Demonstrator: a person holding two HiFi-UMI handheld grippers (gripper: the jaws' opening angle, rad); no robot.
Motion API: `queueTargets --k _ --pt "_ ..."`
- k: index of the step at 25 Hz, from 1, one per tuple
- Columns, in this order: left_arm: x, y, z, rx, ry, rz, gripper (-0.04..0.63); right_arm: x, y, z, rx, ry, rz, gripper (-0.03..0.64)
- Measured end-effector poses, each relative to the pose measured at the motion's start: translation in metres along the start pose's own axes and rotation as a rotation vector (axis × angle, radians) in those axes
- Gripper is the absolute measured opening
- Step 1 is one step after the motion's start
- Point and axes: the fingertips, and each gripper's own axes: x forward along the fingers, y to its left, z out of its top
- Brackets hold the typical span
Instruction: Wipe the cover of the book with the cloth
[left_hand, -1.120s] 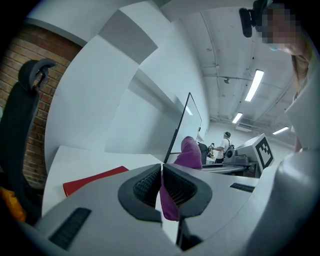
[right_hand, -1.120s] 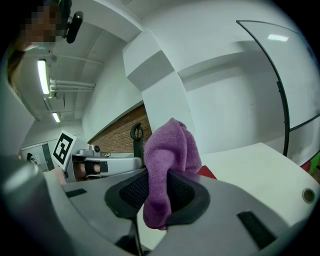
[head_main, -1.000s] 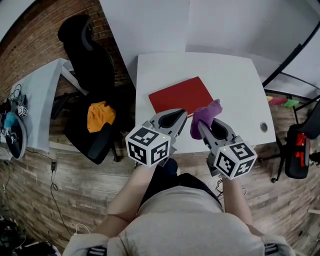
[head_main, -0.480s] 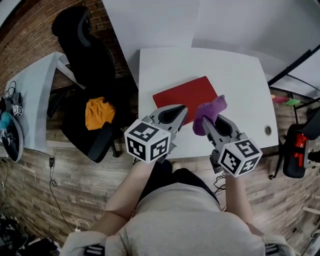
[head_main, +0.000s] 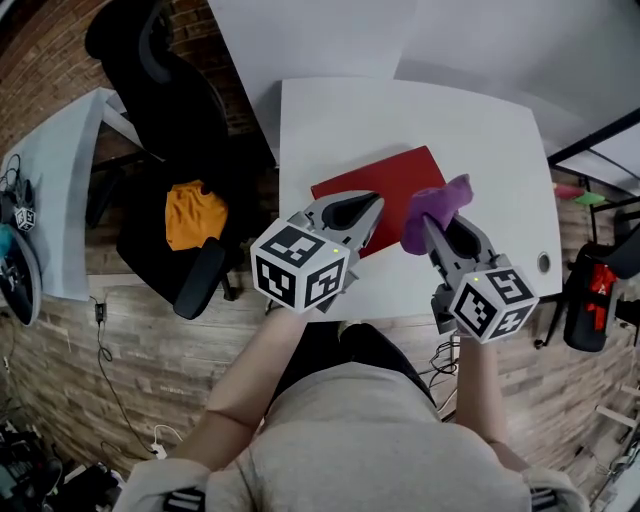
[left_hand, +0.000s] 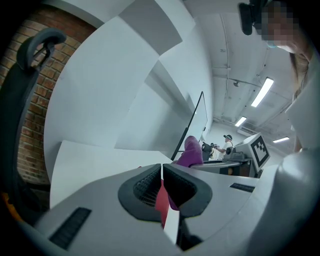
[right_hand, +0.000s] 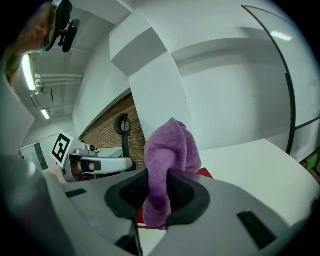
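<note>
Both claws and the book (head_main: 392, 182) have slid a little to the right in the head view over the last second, while their places relative to one another look much the same. The book is flat and plain red, closed, lying on the white desk (head_main: 400, 110). Its long axis runs crosswise ahead of the claws, with the end nearer the right claw (head_main: 432, 228) angled farther away. Its near edge passes under the tips of the left claw (head_main: 372, 208).

In the left gripper view, that claw's pads meet with only a thin slit between them, and red book and white desk show through the slit. The right claw is clamped on a purple cloth (right_hand: 167, 155). The fuzzy fabric bunches up above the pads and a tail hangs below them. The cloth sits over the book's right end, just right of the left claw's tips. Whether it touches the cover cannot be told.

Well left of the left claw stands a black chair (head_main: 150, 130) with an orange bundle (head_main: 195, 213) on its seat.
</note>
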Motion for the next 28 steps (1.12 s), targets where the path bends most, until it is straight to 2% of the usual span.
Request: queueTargets --k 5,15,23,28 --pt "0.008 0.013 -0.002 -0.002 0.043 -0.004 0.029 0.014 -0.016 0.006 0.001 -0.006 -0.027 0.1" --pt "0.045 0.031 0.001 -0.007 0.073 -0.021 0.025 0.031 -0.054 0.021 -0.01 -0.021 -0.103 0.098" --pt "0.075 0.046 0.001 -0.05 0.073 -0.048 0.025 0.048 -0.081 0.02 -0.019 0.012 -0.15 0.1" --pt "0.092 0.051 -0.005 -0.036 0.105 -0.049 0.025 0.059 -0.099 0.011 -0.007 0.049 -0.176 0.1"
